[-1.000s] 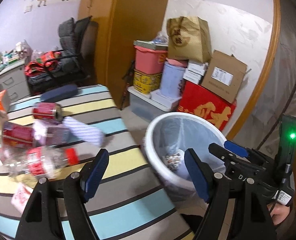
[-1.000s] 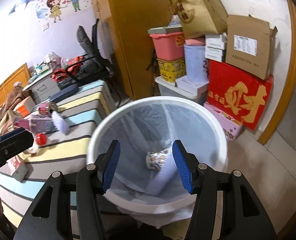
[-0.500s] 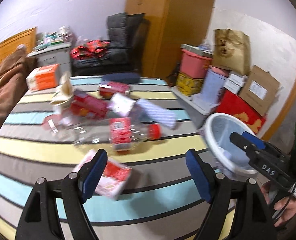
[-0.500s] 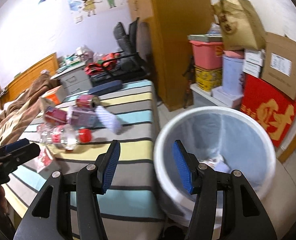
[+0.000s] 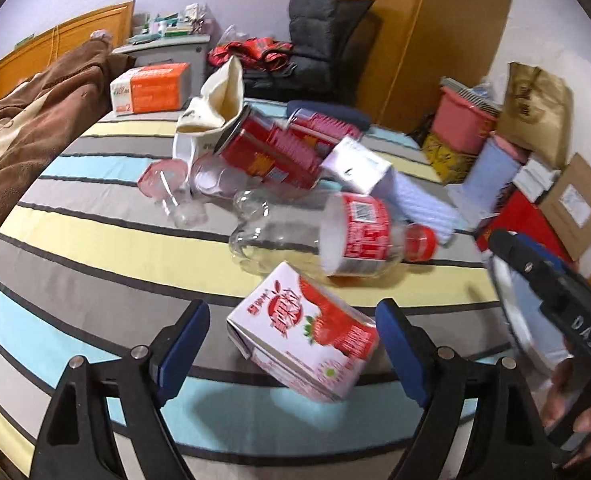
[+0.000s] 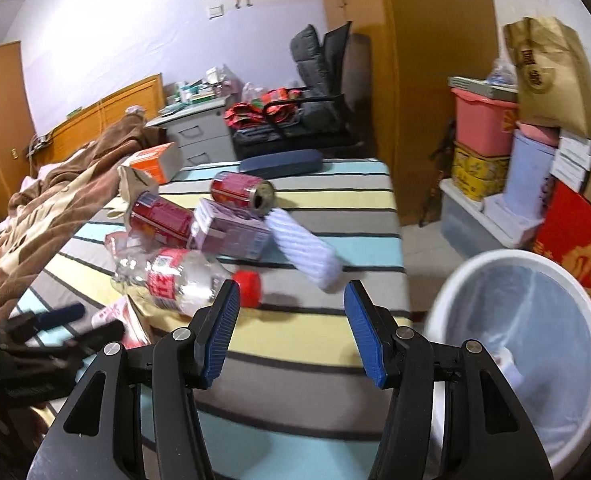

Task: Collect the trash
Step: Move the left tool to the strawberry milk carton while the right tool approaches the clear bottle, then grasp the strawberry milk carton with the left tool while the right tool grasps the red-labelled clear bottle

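Observation:
Trash lies scattered on the striped bed [image 5: 95,240]. A strawberry milk carton [image 5: 303,344] sits between the fingers of my left gripper [image 5: 291,340]. Its jaws are opening, and there are gaps between the pads and the carton. Just beyond lies a clear plastic bottle [image 5: 335,240] with a red label and cap, then red cans [image 5: 271,152], a purple carton [image 5: 359,168] and a ribbed white roll [image 6: 303,252]. My right gripper [image 6: 291,320] is open and empty over the bed's edge, near the bottle's cap [image 6: 247,288]. The white trash bin [image 6: 495,258] stands on the floor to its right.
A brown blanket [image 5: 27,132] covers the left of the bed, with an orange tissue box [image 5: 151,88] behind the trash. Stacked boxes, tubs and a brown paper bag [image 6: 547,76] line the right wall. A dark chair [image 6: 319,92] and a grey drawer unit [image 6: 199,136] stand beyond the bed.
Both views have swung from the bin to the bed. My left gripper came down around the strawberry carton with its jaws wider. My right gripper moved left, off the bin.

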Demonstrator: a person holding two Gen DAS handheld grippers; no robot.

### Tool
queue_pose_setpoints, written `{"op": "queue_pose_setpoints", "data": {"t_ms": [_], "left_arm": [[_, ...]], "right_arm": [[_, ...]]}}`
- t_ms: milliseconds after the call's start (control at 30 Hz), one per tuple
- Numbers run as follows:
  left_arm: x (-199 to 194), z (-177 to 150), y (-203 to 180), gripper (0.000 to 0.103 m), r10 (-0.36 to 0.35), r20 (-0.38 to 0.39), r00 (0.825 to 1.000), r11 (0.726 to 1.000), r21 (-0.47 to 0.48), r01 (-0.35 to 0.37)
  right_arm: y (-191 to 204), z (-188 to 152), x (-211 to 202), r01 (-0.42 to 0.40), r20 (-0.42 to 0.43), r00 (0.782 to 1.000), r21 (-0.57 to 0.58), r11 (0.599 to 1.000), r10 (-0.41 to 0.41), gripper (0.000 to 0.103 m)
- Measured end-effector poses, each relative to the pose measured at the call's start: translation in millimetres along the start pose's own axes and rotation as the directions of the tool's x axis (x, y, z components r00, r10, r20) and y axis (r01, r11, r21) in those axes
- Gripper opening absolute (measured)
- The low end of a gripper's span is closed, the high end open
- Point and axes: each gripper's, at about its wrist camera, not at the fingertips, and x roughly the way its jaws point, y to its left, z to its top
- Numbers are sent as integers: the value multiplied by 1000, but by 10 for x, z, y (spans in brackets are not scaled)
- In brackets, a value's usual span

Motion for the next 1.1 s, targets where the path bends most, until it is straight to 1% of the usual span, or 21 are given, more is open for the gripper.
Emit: {"op": "queue_pose_setpoints", "data": {"t_ms": [33, 100, 167, 233, 333, 433, 467, 533, 567, 633, 700, 767, 833, 867, 967, 1033, 1067, 1100], "left_arm": [[37, -1, -8, 86, -1, -13, 1000, 1000, 2, 1], [101, -26, -32, 87, -24, -32, 999, 1000, 9, 24], [134, -53, 5, 92, -41, -47, 998, 999, -1, 41], [128, -60, 35, 92, -60, -52, 997, 998, -9, 60], [72, -46, 92, 93, -23, -37, 999, 999, 31, 24], [44, -28, 249, 93, -40, -55, 998, 999, 24, 42], [20, -23, 296, 93, -31, -51, 998, 999, 28, 33], [-7, -7, 359, 93, -23, -55, 998, 999, 40, 25], [-15, 3, 385, 92, -26, -58, 998, 999, 29, 28], [-9, 13, 419, 92, -46, -60, 997, 999, 20, 48], [3, -6, 409, 92, -75, -74, 994, 997, 22, 77], [10, -24, 394, 92, -101, -83, 991, 995, 12, 103], [-23, -27, 387, 93, -142, -68, 988, 990, -8, 142], [-17, -18, 368, 93, -147, -70, 987, 989, -14, 146], [18, 2, 276, 93, -121, -76, 990, 993, -8, 121], [34, 19, 228, 93, -135, -75, 988, 991, -28, 133], [52, 25, 196, 93, -127, -75, 989, 992, -19, 126], [93, 25, 157, 93, -98, -94, 991, 995, -5, 98]], "right_arm": [[19, 22, 37, -8, -5, 1000, -6, 1000, 8, 56], [67, 63, 113, -16, -18, 1000, -20, 1000, 16, 56], [136, 89, 178, -35, -24, 999, -46, 998, 34, 56], [164, 113, 225, -64, -33, 998, -54, 996, 62, 56], [175, 143, 305, -119, -60, 991, -43, 992, 116, 56], [207, 134, 358, -146, -90, 986, -59, 987, 141, 56], [232, 125, 370, -152, -97, 985, -76, 985, 145, 56], [274, 123, 386, -189, -113, 977, -95, 977, 178, 56], [294, 121, 384, -220, -124, 970, -102, 970, 207, 56], [346, 127, 377, -258, -135, 961, -131, 957, 241, 56], [345, 139, 410, -241, -153, 964, -153, 958, 218, 56], [321, 143, 409, -237, -158, 964, -164, 958, 212, 58], [280, 139, 426, -259, -181, 956, -166, 952, 229, 59], [260, 129, 430, -273, -195, 951, -165, 948, 241, 59], [194, 124, 433, -287, -205, 946, -164, 944, 252, 59], [182, 125, 440, -286, -208, 946, -174, 942, 248, 59], [174, 128, 447, -283, -209, 947, -174, 943, 245, 59], [158, 135, 454, -277, -210, 948, -171, 945, 240, 59]]}}
